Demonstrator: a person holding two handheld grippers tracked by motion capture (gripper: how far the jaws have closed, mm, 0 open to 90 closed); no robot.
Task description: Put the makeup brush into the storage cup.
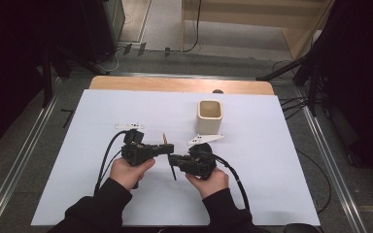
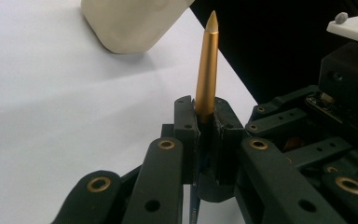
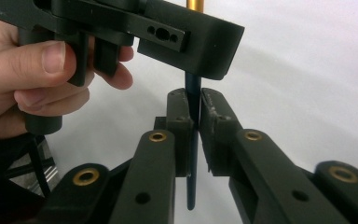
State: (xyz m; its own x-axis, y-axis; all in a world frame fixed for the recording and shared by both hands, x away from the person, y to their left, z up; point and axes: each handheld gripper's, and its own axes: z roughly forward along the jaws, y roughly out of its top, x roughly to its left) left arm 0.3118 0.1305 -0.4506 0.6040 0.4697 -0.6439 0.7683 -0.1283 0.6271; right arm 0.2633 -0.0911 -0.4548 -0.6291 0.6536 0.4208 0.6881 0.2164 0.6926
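Both grippers hold one pen between them above the white table, so the good way to do this step is to pull straight and slow, keeping both grips tight so the pen does not bend or slip. The left gripper is clamped on the gold part, which sticks up past its jaws. The right gripper is squeezed on the dark blue part just under the left one, with the cup near, behind them.
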